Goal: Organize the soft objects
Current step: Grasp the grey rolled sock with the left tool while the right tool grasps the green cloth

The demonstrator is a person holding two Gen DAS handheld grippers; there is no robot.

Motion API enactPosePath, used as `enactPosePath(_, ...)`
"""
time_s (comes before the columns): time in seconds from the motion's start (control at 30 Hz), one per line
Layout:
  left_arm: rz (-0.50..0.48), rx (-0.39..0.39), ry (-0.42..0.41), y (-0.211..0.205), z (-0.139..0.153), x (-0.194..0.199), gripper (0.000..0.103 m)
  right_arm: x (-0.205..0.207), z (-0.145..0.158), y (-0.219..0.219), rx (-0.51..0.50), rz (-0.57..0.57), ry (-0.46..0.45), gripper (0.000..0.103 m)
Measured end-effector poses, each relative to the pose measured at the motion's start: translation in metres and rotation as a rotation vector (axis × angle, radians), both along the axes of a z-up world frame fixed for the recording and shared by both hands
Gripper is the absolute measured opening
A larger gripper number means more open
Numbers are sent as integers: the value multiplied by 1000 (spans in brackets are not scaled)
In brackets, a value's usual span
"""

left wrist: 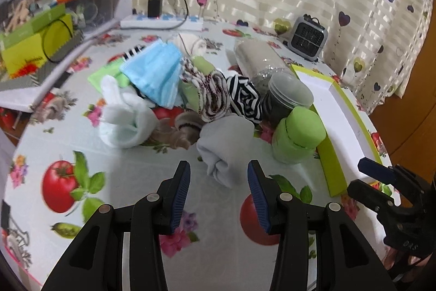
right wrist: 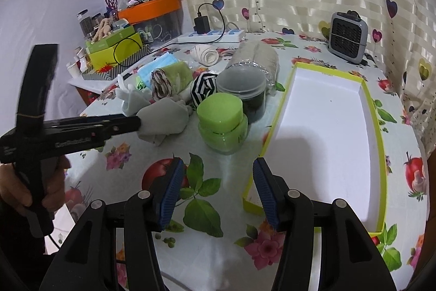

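Note:
A pile of soft things lies mid-table: blue face masks (left wrist: 156, 72), a white sock (left wrist: 122, 122), a brown-striped sock (left wrist: 212, 97), a black-and-white striped sock (left wrist: 245, 97) and a pale grey sock (left wrist: 223, 143). My left gripper (left wrist: 218, 171) is open, and the grey sock's near end lies between its fingertips without the pads pressing it. From the right wrist view the left gripper (right wrist: 137, 123) sits at the grey sock (right wrist: 166, 116). My right gripper (right wrist: 216, 168) is open over bare tablecloth, nothing between its fingers. An empty green-rimmed box (right wrist: 327, 127) lies to its right.
A green jar (right wrist: 222, 124) and a dark lidded jar (right wrist: 245, 89) stand between pile and box (left wrist: 340, 111), with a plastic-wrapped roll (left wrist: 259, 59) behind. A small grey heater (right wrist: 347, 37), a power strip (left wrist: 163, 21) and stacked boxes (left wrist: 32, 45) line the far side.

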State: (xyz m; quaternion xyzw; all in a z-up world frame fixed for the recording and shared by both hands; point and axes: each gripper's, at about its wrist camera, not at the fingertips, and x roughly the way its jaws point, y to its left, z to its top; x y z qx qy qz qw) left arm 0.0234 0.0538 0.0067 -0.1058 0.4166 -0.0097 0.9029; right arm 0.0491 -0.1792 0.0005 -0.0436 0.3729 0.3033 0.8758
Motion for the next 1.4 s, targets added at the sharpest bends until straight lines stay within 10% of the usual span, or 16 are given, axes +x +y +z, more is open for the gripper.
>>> enactPosePath(1.0,-61,-109,-4,5,-33,27,30,55,33,83,10,82,-29,54)
enactPosePath(1.4,-47,-106,-17,21,-35,12,30,108,-4,181,-22,225,208,54)
